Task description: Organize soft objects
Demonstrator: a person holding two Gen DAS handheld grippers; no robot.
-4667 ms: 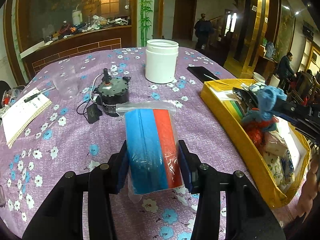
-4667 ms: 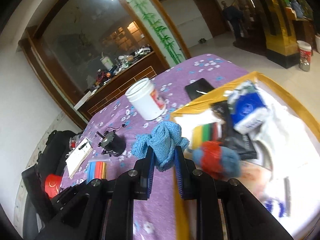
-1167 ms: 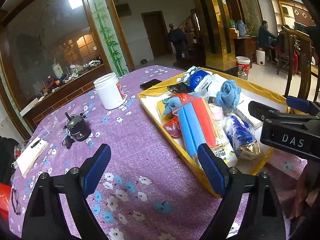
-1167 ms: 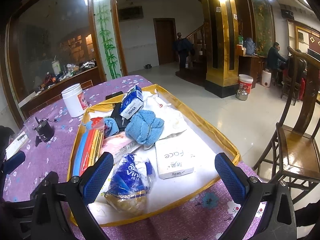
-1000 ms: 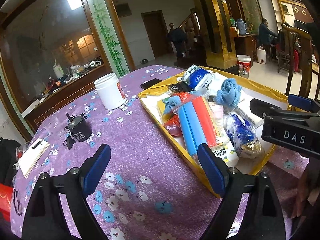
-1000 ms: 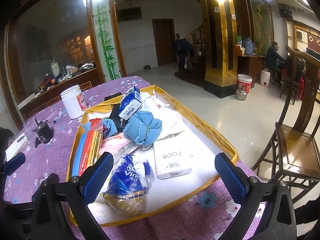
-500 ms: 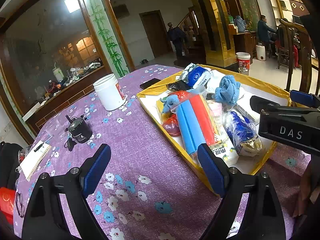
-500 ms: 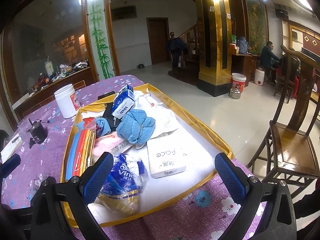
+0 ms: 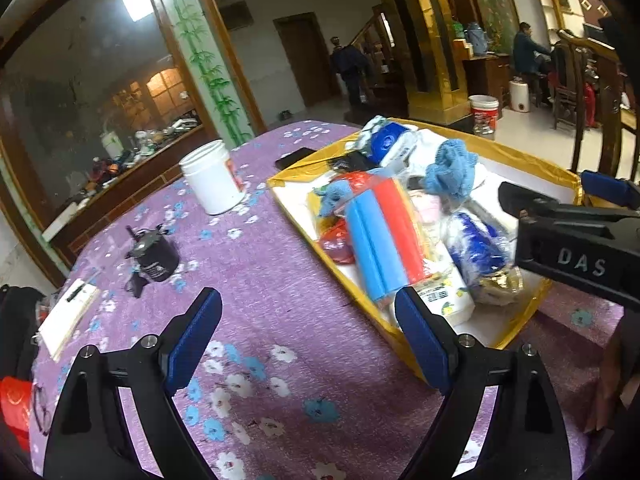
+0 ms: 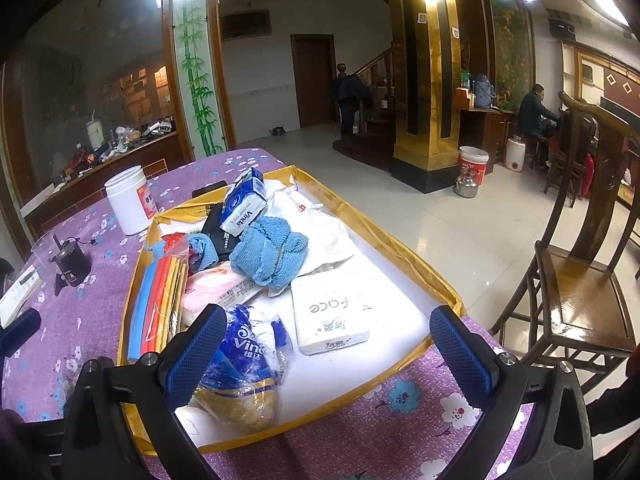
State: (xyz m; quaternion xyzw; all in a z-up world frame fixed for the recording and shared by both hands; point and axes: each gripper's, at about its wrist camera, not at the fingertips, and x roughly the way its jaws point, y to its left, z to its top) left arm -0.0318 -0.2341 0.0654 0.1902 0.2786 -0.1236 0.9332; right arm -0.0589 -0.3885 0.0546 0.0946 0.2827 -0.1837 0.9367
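— What differs from a few seconds back?

— Then the left gripper (image 9: 308, 332) clenched the bagged pack of blue and red sponge strips (image 9: 382, 236) and the right gripper (image 10: 328, 346) pinched the light blue knitted cloth (image 10: 268, 254). Now both are released, jaws spread wide, nothing between them. The sponge pack lies along the left side of the shallow yellow-rimmed tray (image 10: 408, 258); the cloth sits at the middle of the right-wrist frame, in the tray, just above the white tissue pack printed "Face" (image 10: 330, 316).

— Anything hard to make out?

— The blue and white Vinda bag (image 10: 244, 360) is partly behind the right gripper's left pad. In the left-wrist view the right gripper's black body covers the tray's right edge. The purple flowered tablecloth (image 9: 256, 280) is cut off by both frames' dark corners, and the small black device (image 9: 154, 256) at left centre is blurred.
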